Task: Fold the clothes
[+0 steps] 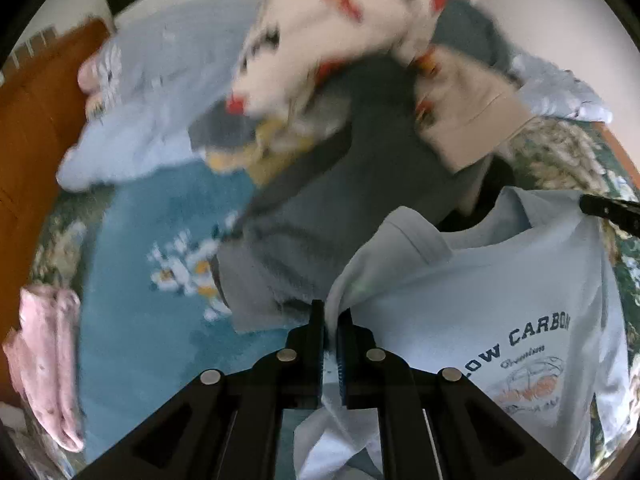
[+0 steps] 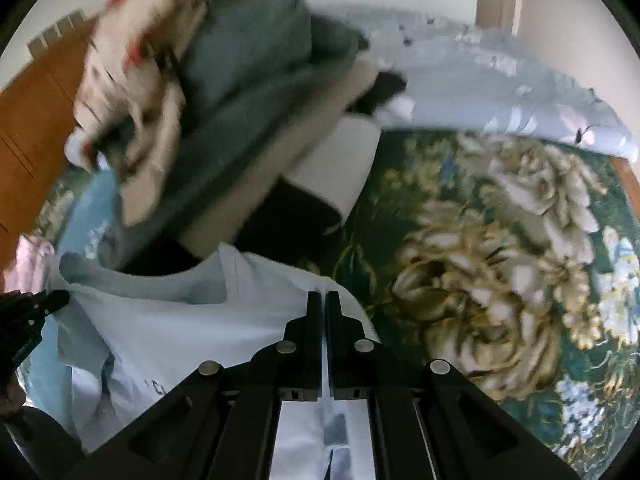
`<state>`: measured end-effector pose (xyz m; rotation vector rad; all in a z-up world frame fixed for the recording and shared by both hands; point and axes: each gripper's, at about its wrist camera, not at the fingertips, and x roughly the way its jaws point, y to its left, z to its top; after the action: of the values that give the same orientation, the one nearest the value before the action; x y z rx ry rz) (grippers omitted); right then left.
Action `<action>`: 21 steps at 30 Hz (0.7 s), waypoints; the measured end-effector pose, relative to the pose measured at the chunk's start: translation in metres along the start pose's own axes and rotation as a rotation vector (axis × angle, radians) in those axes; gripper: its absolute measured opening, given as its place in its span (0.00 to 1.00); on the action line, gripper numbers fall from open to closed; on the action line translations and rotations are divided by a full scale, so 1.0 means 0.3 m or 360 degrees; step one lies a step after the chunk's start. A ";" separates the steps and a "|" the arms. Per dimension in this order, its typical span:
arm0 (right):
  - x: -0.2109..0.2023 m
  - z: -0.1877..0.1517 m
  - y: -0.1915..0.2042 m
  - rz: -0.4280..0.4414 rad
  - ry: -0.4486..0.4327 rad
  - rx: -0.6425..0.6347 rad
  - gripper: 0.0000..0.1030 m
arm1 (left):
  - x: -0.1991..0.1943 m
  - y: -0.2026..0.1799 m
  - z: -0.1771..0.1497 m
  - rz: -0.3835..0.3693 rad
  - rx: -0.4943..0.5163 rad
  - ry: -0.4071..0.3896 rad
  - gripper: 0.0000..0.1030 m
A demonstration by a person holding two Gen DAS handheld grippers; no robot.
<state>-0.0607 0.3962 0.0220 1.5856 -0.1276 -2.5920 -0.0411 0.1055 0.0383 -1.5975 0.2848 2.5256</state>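
Note:
A pale blue T-shirt (image 1: 500,304) with a "LOW CARBON" print hangs stretched between both grippers above the bed. My left gripper (image 1: 331,312) is shut on its left shoulder seam. My right gripper (image 2: 324,298) is shut on the other shoulder of the T-shirt (image 2: 180,332). The right gripper's tip (image 1: 608,210) shows at the right edge of the left wrist view. The left gripper (image 2: 40,308) shows at the left edge of the right wrist view. The neck opening faces away from me.
A heap of clothes lies behind the shirt: a grey garment (image 1: 320,216), a cream printed one (image 1: 320,40) and a beige one (image 2: 240,184). A pink folded piece (image 1: 44,360) lies left. The bed has a floral cover (image 2: 500,260), a pale quilt (image 2: 480,80) and a wooden frame (image 1: 36,140).

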 end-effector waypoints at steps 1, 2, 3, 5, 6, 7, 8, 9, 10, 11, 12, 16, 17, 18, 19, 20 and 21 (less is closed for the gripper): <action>0.030 0.000 0.006 -0.0006 0.0035 -0.0003 0.01 | 0.026 0.005 -0.005 -0.0001 -0.0006 0.0029 0.08; 0.058 -0.002 0.011 -0.0010 0.0066 -0.0006 0.01 | 0.049 0.011 -0.010 -0.0008 -0.0016 0.0055 0.08; 0.081 -0.003 0.016 -0.0013 0.0092 -0.0010 0.02 | 0.065 0.022 -0.017 -0.0047 -0.0045 0.0088 0.08; 0.111 -0.004 0.025 -0.0019 0.0128 -0.0019 0.02 | 0.088 0.049 -0.033 -0.0133 -0.0119 0.0148 0.17; 0.120 -0.002 0.027 -0.0025 0.0141 -0.0022 0.02 | 0.094 0.064 -0.042 -0.0173 -0.0163 0.0174 0.31; 0.123 -0.001 0.027 -0.0026 0.0150 -0.0021 0.02 | 0.089 0.080 -0.053 -0.0210 -0.0200 0.0174 0.39; 0.124 0.001 0.026 -0.0022 0.0156 -0.0020 0.02 | 0.079 0.092 -0.065 -0.0241 -0.0230 0.0162 0.51; 0.113 0.000 0.021 -0.0003 0.0157 -0.0016 0.08 | 0.068 0.105 -0.076 -0.0271 -0.0258 0.0150 0.57; 0.090 -0.004 0.013 0.0024 0.0154 -0.0009 0.13 | 0.052 0.117 -0.094 -0.0299 -0.0290 0.0134 0.57; 0.068 -0.007 0.004 0.0050 0.0151 -0.0003 0.25 | 0.034 0.130 -0.112 -0.0327 -0.0322 0.0117 0.57; 0.045 -0.010 -0.004 0.0077 0.0148 0.0004 0.34 | 0.016 0.143 -0.138 -0.0345 -0.0359 0.0094 0.57; -0.102 -0.076 -0.121 0.0128 0.0083 0.0112 0.39 | -0.043 0.189 -0.257 -0.0366 -0.0510 -0.0012 0.58; -0.137 -0.110 -0.170 0.0106 0.0080 0.0160 0.40 | -0.051 0.199 -0.286 -0.0361 -0.0549 -0.0038 0.58; -0.166 -0.159 -0.224 0.0066 0.0100 0.0216 0.40 | -0.060 0.210 -0.315 -0.0355 -0.0588 -0.0064 0.58; -0.189 -0.215 -0.275 0.0025 0.0135 0.0270 0.40 | -0.067 0.225 -0.334 -0.0363 -0.0634 -0.0090 0.58; -0.209 -0.278 -0.326 -0.0010 0.0180 0.0319 0.40 | -0.069 0.242 -0.351 -0.0380 -0.0694 -0.0096 0.58; -0.223 -0.350 -0.373 -0.0037 0.0242 0.0357 0.40 | -0.070 0.259 -0.367 -0.0398 -0.0757 -0.0099 0.58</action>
<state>0.0584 0.5139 0.0195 1.8607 -0.4028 -2.5373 0.0475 0.0040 0.0178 -1.5658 -0.5288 2.5557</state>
